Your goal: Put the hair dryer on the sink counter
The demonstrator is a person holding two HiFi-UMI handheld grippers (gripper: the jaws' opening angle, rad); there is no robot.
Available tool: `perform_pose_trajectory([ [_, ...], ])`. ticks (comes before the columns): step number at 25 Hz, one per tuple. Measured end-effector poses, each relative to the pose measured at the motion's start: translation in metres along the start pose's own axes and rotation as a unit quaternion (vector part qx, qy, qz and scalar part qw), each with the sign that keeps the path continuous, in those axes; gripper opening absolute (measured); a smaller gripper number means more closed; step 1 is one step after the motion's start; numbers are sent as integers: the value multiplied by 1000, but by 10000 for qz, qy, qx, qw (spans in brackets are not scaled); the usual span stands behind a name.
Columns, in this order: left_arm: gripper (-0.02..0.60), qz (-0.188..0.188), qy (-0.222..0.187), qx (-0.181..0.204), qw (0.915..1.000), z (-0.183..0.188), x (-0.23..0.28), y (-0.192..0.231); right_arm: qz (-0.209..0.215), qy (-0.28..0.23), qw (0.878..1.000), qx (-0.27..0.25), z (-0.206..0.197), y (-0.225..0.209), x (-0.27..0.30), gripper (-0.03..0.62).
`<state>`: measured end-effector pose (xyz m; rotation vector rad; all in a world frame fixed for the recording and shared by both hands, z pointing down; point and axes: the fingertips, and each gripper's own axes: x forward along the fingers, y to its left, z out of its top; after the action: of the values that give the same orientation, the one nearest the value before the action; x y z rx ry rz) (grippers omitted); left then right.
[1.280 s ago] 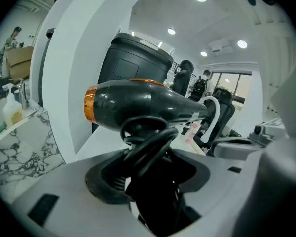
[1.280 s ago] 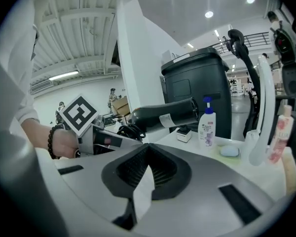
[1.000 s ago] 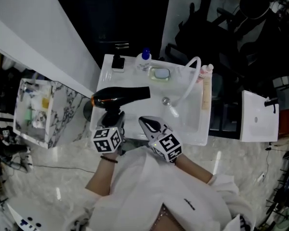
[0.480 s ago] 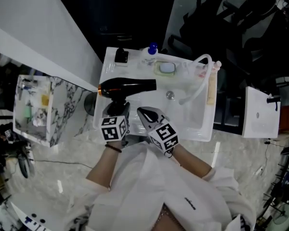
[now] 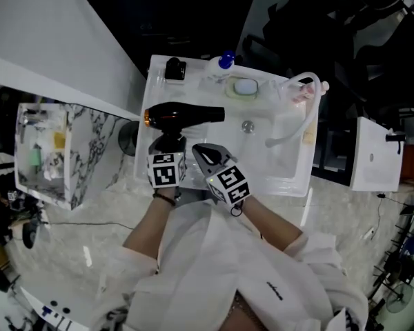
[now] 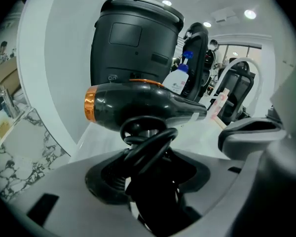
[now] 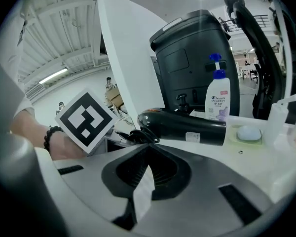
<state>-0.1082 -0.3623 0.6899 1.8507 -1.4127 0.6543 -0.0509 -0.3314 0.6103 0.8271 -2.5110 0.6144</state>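
Holding the hair dryer [image 5: 183, 114] over the left end of the sink counter [image 5: 290, 182].
My left gripper [image 5: 167, 147] has its jaws spread wide, clamped on the dryer's handle and the coiled cord [image 6: 145, 142]. The barrel lies level, orange ring to the left and nozzle to the right; I can't tell whether it touches the counter. My right gripper [image 5: 205, 155] sits just beside it on the right, jaws together and empty.

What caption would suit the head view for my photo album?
Left gripper holds a black hair dryer by its handle at the white sink counter; right gripper beside it, empty.
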Motion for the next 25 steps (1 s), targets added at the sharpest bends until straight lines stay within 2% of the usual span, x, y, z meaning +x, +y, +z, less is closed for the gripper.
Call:
perform_pose_trajectory([
  [8,253,27,387,-58,9992,-13,23,5,16,255,9994,221,-19,-5,27,17],
  [17,253,26,596,76,9982,-20,39,6,-127,436,9977,500,-36,-15,45,17],
  [25,253,52,727,38,9973,-27,49,13,-398,686,9941,736,-54,-31,58,17],
])
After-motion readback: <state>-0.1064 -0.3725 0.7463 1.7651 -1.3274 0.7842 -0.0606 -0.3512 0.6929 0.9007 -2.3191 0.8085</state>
